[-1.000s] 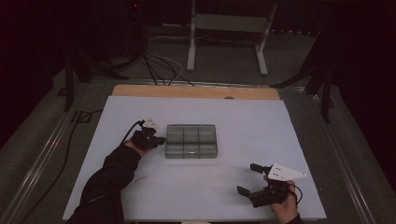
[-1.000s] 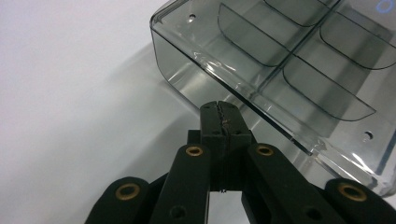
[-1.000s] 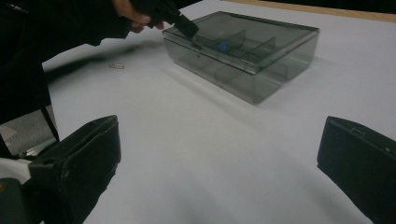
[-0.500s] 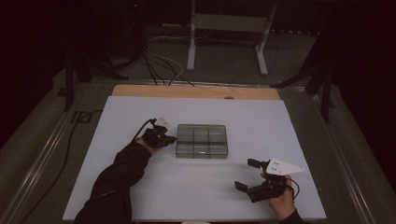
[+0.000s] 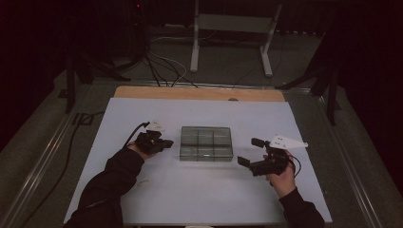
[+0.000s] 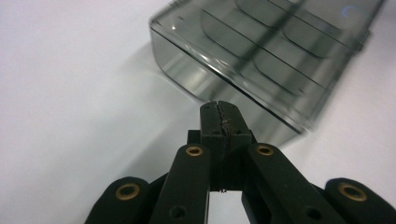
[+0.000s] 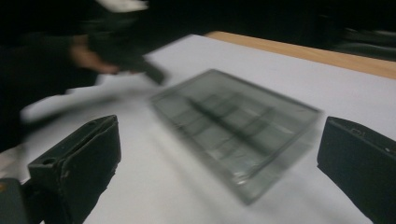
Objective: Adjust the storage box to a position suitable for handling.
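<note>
- Nearest you, your right gripper (image 5: 250, 152) sat over the white bench (image 5: 157, 190) at the right, its fingers (image 7: 77, 158) spread wide and grasping nothing.
- Those fingers faced the right short side of the clear compartment box (image 5: 206, 143), near it but not touching; in the right gripper view the box (image 7: 233, 126) lay blurred between and beyond them.
- Your left gripper (image 5: 166, 142) sat just left of the box, its fingers (image 6: 219, 116) clenched together on nothing.
- In the left gripper view the closed fingertips lay just beside the box's (image 6: 271, 60) near wall; contact could not be told.
- The box lay flat near the middle of the bench, lid shut.
- Beyond it ran the bench's wooden edge (image 5: 199, 93).
</note>
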`<state>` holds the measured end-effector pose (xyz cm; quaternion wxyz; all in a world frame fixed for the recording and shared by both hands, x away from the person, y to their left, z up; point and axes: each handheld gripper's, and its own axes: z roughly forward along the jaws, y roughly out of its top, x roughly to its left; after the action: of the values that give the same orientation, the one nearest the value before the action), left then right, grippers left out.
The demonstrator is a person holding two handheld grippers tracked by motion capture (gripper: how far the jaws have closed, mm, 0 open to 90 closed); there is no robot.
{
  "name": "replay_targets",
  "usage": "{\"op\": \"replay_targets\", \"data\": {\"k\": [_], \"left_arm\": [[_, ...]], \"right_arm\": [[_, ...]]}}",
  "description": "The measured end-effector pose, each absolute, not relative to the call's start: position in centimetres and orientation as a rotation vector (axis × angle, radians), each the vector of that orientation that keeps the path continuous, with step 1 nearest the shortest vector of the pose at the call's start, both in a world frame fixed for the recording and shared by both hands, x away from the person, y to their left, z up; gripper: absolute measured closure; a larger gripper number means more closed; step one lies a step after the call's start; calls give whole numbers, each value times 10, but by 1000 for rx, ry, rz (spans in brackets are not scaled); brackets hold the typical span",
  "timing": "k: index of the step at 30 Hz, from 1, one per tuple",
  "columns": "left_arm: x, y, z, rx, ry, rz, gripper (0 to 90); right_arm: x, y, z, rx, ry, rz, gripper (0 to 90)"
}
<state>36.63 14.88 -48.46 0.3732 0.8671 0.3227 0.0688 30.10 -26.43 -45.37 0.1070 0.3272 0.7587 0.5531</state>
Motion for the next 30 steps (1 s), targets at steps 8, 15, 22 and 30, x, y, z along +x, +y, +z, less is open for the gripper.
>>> {"op": "replay_targets", "data": {"k": [8, 15, 22, 30], "left_arm": [[357, 151, -499, 2221, 864, 148, 900], [358, 144, -507, 2224, 878, 118, 900], [361, 140, -513, 2233, 864, 100, 900], [366, 134, -516, 2244, 864, 77, 900]], "right_arm": [[357, -255, -471, 1139, 2216, 1478, 187], [400, -250, -489, 1256, 2244, 1325, 570], [430, -244, -505, 1340, 2273, 1192, 900], [450, -233, -516, 1370, 2360, 1189, 900]]}}
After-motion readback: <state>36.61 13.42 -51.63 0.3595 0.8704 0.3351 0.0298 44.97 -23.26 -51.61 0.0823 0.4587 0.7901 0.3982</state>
